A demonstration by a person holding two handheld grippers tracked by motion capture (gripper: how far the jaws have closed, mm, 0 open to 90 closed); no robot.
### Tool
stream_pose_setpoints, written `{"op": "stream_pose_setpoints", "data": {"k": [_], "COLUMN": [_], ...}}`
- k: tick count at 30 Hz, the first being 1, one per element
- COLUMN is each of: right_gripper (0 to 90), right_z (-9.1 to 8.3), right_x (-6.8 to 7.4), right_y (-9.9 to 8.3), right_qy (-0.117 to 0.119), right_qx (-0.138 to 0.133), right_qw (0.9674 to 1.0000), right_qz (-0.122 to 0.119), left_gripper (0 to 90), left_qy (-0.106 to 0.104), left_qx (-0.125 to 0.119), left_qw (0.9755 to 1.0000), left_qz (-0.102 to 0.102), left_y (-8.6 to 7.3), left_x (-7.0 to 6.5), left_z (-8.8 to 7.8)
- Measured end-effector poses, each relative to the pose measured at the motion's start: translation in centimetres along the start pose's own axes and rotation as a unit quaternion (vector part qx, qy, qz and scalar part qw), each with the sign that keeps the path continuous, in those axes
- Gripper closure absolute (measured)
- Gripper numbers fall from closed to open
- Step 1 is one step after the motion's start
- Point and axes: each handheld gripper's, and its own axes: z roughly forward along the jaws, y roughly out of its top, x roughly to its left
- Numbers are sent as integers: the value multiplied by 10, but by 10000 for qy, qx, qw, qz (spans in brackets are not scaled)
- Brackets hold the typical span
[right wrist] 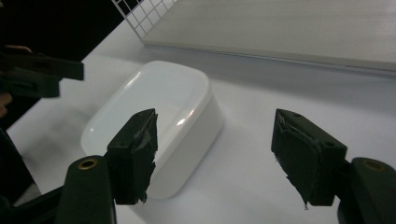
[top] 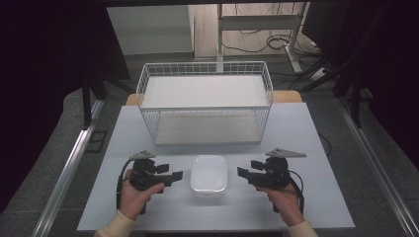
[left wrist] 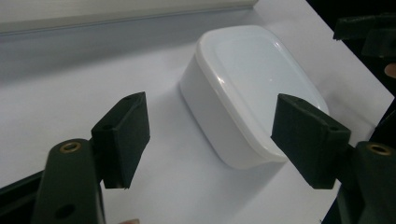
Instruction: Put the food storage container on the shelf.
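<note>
Dark room all around, cables on the floor up top, and a white table [top: 296,148] in the middle of the high view. At the table's far side, center frame, sits a white wire basket [top: 205,101] with a pale board as its upper shelf. Nothing in it as far as I can tell.

Dead center near the bottom edge is a white lidded container [top: 209,175], lid on, sitting flat on the table. The left gripper [top: 170,177] is just to its left and the right gripper [top: 245,174] just to its right, both pointing inward at it, neither touching. Both have jaws spread wide and hold nothing; the gripper views confirm it, with the container [left wrist: 243,93] [right wrist: 154,121] ahead of the pads.

Honest worry: that plastic looks smooth and glossy with rounded corners. If only one side squeezes, I'd guess it skids across the table or pops out. Right pads [right wrist: 135,154] look chewed up too, so grip could be sketchy.
</note>
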Motion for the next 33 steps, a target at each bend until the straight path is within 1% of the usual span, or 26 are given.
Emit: {"op": "stream_pose_setpoints", "data": {"k": [1,3,4,5,6,8,9,12,15,16,17,18,21,24,27,28,29,31,33], "right_gripper": [323,331,331,336,341,359,367,374,376,376,376,376,376,377,385,390,395,407,420], "right_z": [1,5,5,9,11,15,18,28,36,37,38,39,40,44,49,50,51,52,53], "right_x": [1,3,3,4,4,4,5,9,13,14,14,15,16,15,15,15,15,14,13], "right_y": [1,3,3,5,7,9,10,7,2,2,1,0,-2,-5,-6,-7,-7,-7,-7], "right_qy": [14,20,20,56,69,182,249,348,386,391,399,414,445,511,545,559,565,579,617], "right_qx": [12,41,41,91,106,123,126,224,345,357,366,384,433,460,530,543,540,530,521], "right_qw": [10000,9999,9999,9999,9998,9995,9992,9988,9985,9984,9984,9982,9978,9973,9966,9964,9963,9963,9958], "right_qz": [51,101,101,114,137,244,284,253,191,185,190,202,224,266,328,348,352,362,438], "left_gripper": [275,284,294,302,308,319,319,321,322,321,321,321,320,325,339,348,354,363,370], "left_qy": [-34,-114,-114,-181,-225,-281,-318,-461,-523,-523,-571,-579,-724,-769,-855,-855,-937,-952,-991], "left_qx": [-2,22,22,16,18,24,10,50,149,149,250,279,280,310,315,315,345,386,421], "left_qw": [10000,9998,9998,9994,9992,9989,9985,9973,9968,9968,9964,9963,9949,9941,9926,9926,9913,9912,9904], "left_qz": [-28,-158,-158,-284,-340,-384,-449,-561,-580,-580,-567,-571,-647,-695,-802,-802,-852,-840,-865], "left_y": [2,6,6,10,11,12,12,10,7,7,6,6,7,7,8,8,8,7,7], "left_x": [0,1,1,3,4,8,9,12,12,12,13,13,13,13,12,12,12,11,11], "left_z": [2,4,4,6,6,7,8,13,19,19,25,27,31,38,43,43,47,49,51]}}
